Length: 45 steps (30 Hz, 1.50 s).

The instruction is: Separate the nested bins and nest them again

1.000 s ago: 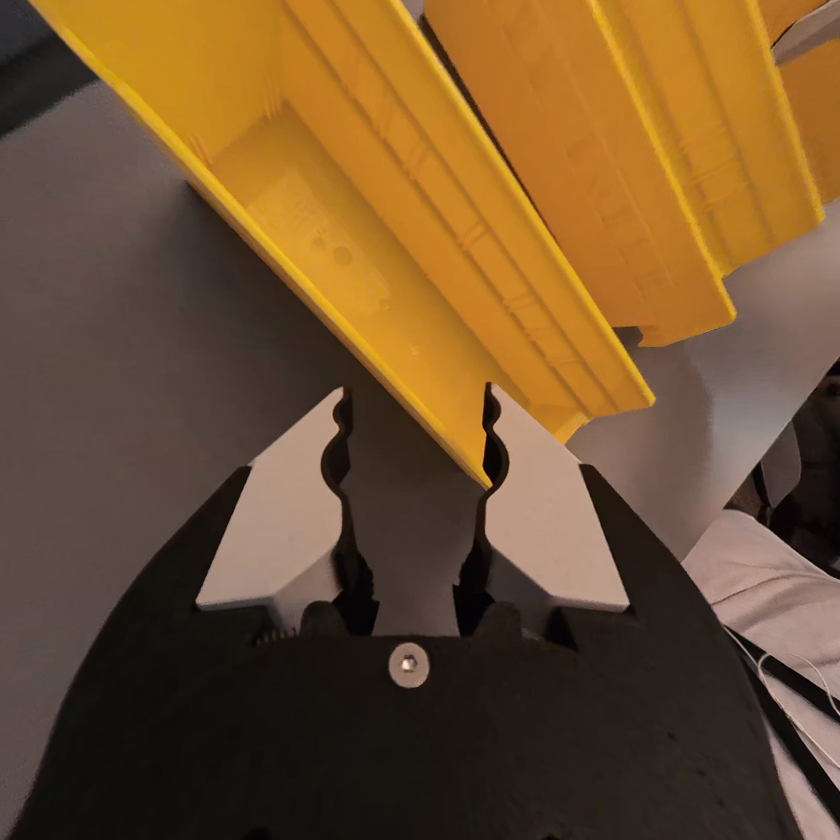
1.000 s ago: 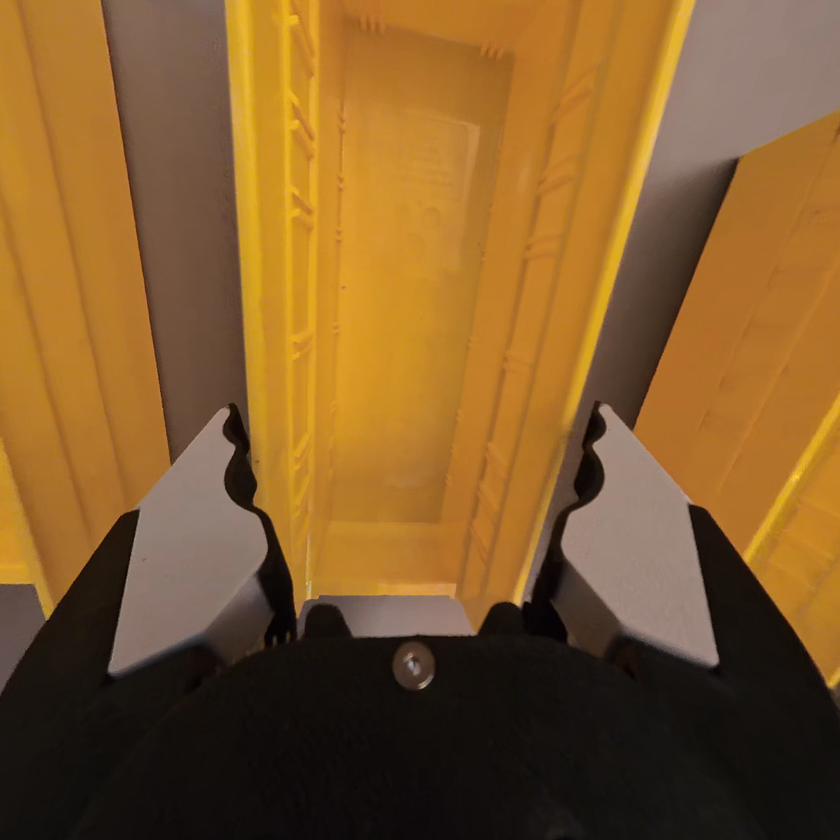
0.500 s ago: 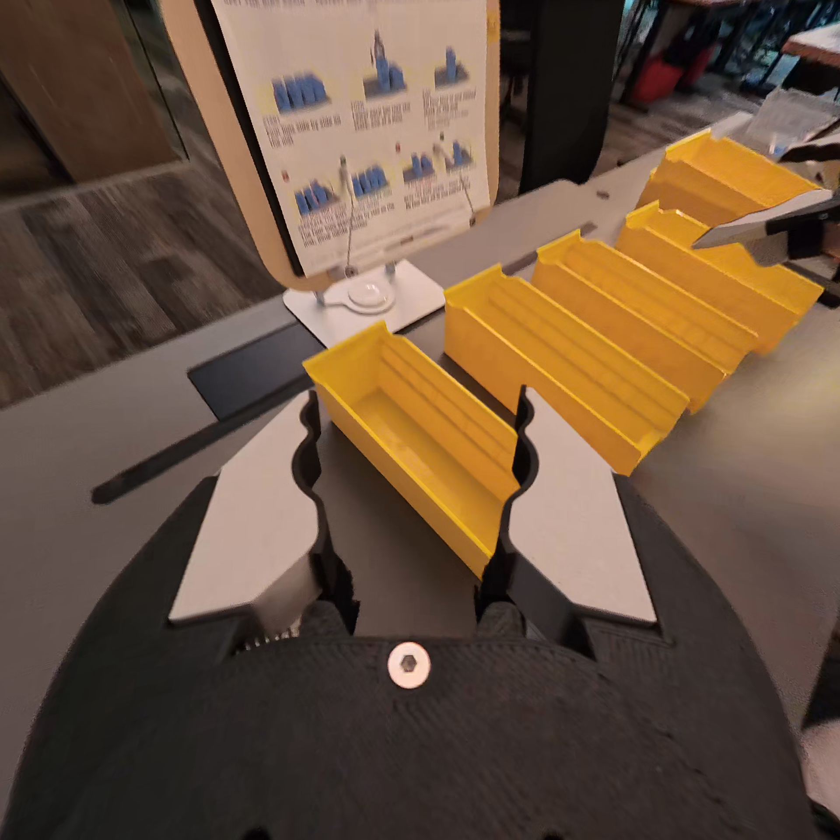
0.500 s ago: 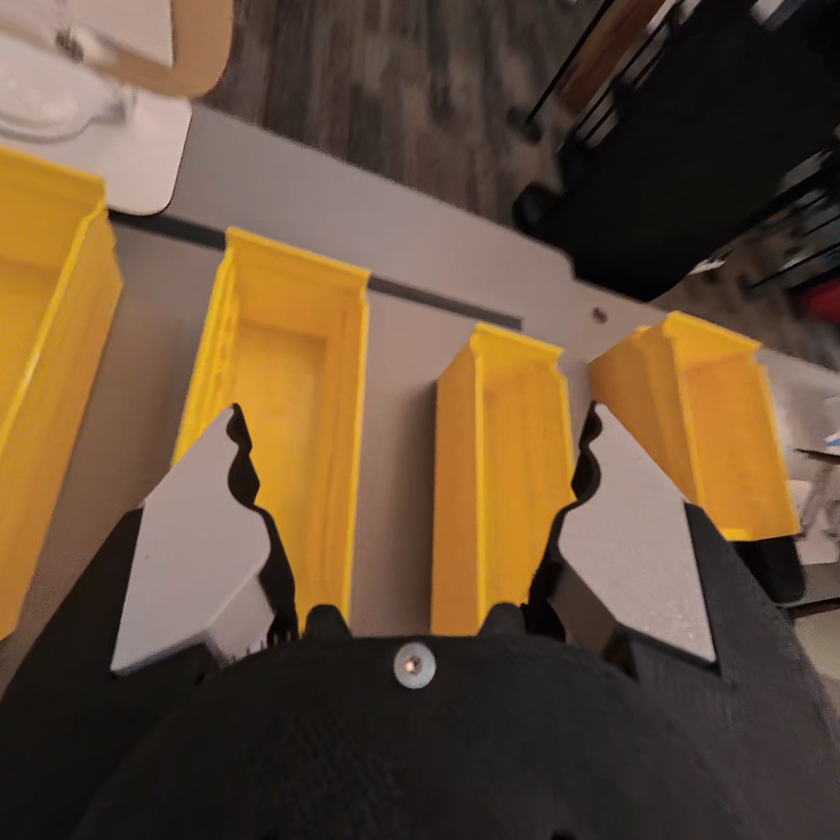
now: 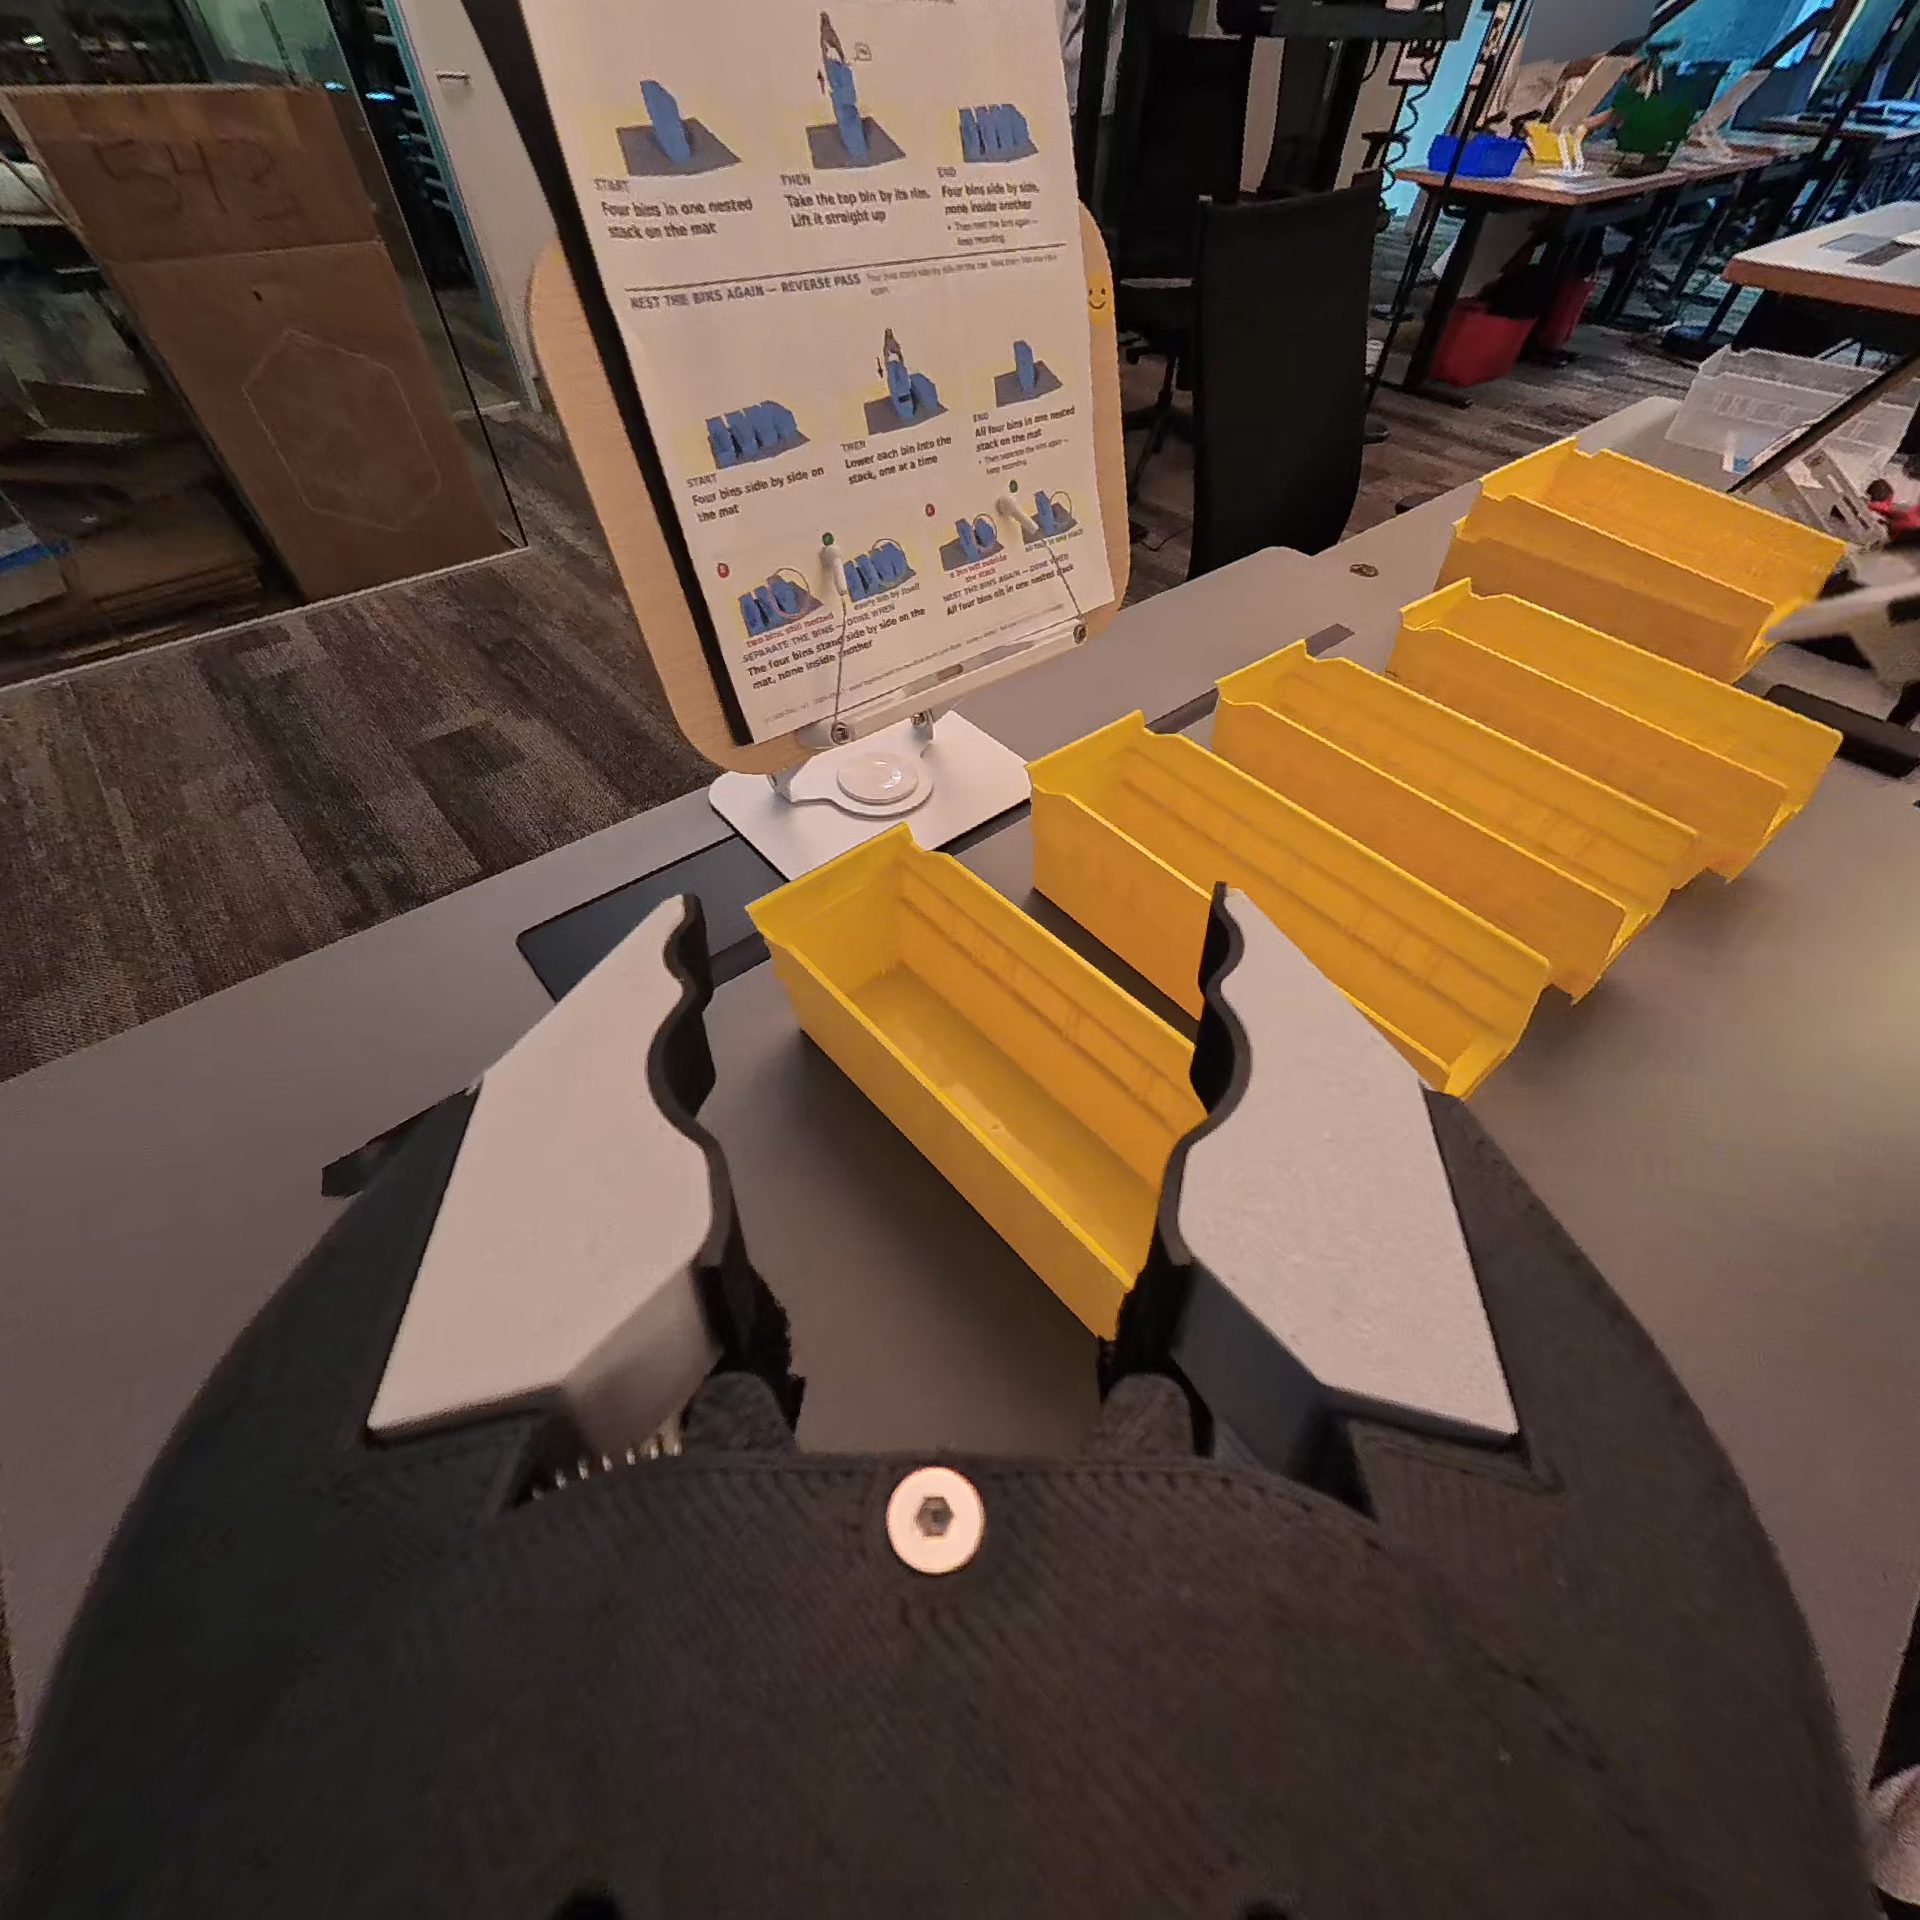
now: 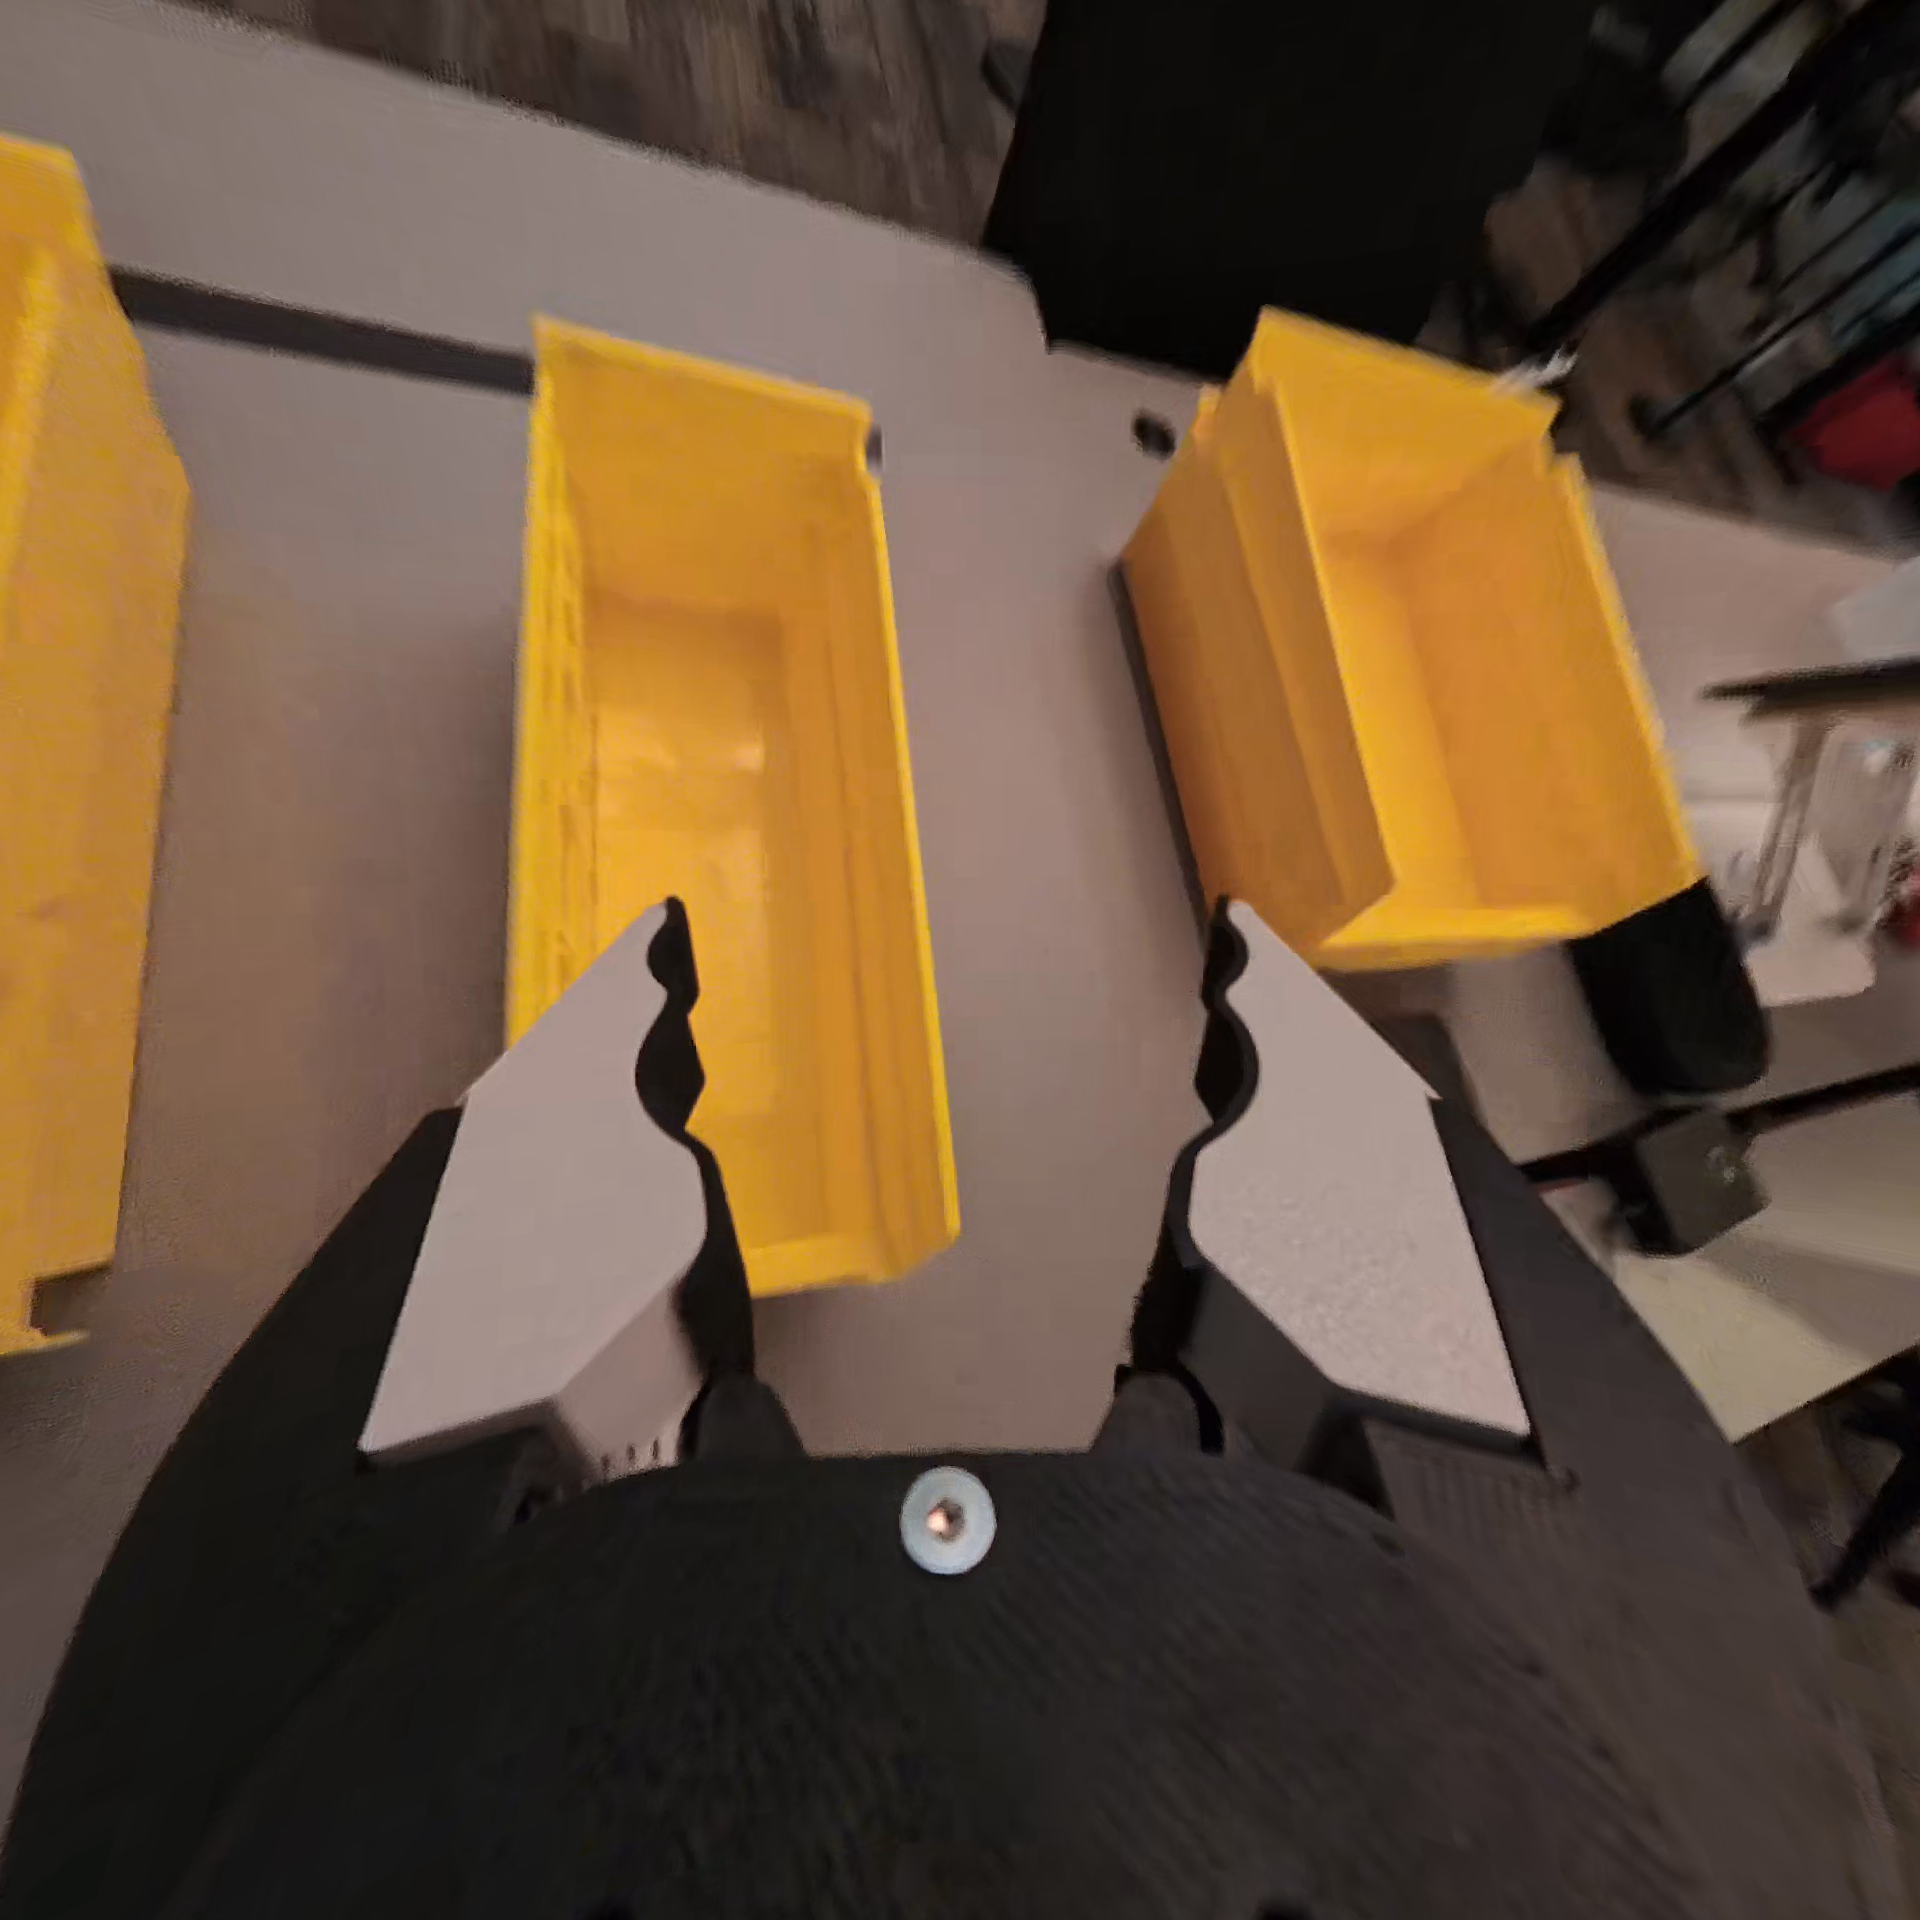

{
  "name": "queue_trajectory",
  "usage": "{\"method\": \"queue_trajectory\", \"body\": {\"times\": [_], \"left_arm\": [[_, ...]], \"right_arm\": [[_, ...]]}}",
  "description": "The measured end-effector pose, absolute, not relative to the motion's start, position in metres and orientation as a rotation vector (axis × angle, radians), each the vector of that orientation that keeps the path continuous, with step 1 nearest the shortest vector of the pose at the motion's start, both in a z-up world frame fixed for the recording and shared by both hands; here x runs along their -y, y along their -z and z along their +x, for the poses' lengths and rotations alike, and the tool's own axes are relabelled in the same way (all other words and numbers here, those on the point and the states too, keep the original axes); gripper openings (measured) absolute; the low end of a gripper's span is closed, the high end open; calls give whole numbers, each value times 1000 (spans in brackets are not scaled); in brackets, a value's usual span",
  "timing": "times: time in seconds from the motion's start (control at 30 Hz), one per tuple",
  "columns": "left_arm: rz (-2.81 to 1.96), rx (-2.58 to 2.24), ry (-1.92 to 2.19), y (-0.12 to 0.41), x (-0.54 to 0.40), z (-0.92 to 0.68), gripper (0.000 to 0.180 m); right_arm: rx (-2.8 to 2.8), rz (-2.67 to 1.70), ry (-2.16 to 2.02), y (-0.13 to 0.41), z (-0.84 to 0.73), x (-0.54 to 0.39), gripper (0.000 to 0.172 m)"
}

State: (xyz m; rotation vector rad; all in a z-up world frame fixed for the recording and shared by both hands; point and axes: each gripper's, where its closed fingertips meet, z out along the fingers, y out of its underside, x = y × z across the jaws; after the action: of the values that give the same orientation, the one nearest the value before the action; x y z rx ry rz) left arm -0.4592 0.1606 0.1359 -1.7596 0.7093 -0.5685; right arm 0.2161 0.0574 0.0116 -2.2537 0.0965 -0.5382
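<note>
Several yellow bins stand side by side in a row on the grey table (image 5: pixel 1662 1195). The nearest bin (image 5: pixel 966 1081) lies below and ahead of my left gripper (image 5: pixel 951 899), which is open, empty and raised above the table. The farthest bin (image 5: pixel 1631 540) has a stepped rim, like one bin nested in another. My right gripper (image 6: pixel 952 904) is open and empty, hovering over the table between a single bin (image 6: pixel 717 810) and the stepped bin (image 6: pixel 1403 665). One of its fingertips (image 5: pixel 1849 613) shows at the right edge of the left wrist view.
An instruction sheet on a stand (image 5: pixel 831 364) with a white base (image 5: pixel 883 790) stands behind the nearest bins. A black block with a cable (image 6: pixel 1694 1184) and a black cylinder (image 6: pixel 1662 997) sit by the table's right edge. Another bin (image 6: pixel 62 727) is at the left.
Both grippers have pulled up and back from the bins they were close over. The left jaws have widened and the right jaws have narrowed; the right gripper has moved rightward along the row.
</note>
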Motion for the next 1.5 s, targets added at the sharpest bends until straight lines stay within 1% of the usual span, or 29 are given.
{"method": "queue_trajectory", "body": {"times": [0.13,0.23,0.33,0.43,0.53,0.67,0.73,0.77,0.9,1.03,1.2,1.23,1.3,1.4,1.5], "left_arm": [[-1754,-688,573,-139,-161,-466,94],[-1754,-675,575,-140,-161,-470,94],[-1756,-668,579,-140,-162,-473,94],[-1764,-658,575,-139,-164,-474,93],[-1777,-658,570,-136,-166,-474,93],[-1787,-664,569,-133,-168,-473,93],[-1787,-661,570,-133,-168,-473,93],[-1784,-660,571,-134,-168,-473,93],[-1760,-642,556,-139,-167,-476,93],[-1715,-628,513,-148,-163,-480,93],[-1652,-628,485,-158,-152,-474,95],[-1641,-629,476,-158,-150,-473,96],[-1618,-624,433,-157,-148,-471,100],[-1561,-606,323,-154,-148,-475,107],[-1541,-604,225,-138,-149,-483,106]], "right_arm": [[-219,-2303,297,38,232,-40,93],[-228,-2289,203,58,234,-36,83],[-202,-2309,160,73,230,-36,72],[-187,-2337,152,85,230,-36,67],[-173,-2354,131,90,229,-36,47],[-163,-2357,113,89,226,-37,45],[-161,-2338,150,83,228,-37,48],[-166,-2315,189,76,231,-37,53],[-136,-2149,333,26,228,-40,67],[-130,-1961,478,-36,217,-34,70],[-161,-1764,437,-94,192,-24,76],[-152,-1733,407,-103,184,-22,78],[-104,-1694,343,-116,164,-21,95],[-28,-1685,320,-126,143,-21,102],[34,-1723,317,-129,129,-22,106]]}}
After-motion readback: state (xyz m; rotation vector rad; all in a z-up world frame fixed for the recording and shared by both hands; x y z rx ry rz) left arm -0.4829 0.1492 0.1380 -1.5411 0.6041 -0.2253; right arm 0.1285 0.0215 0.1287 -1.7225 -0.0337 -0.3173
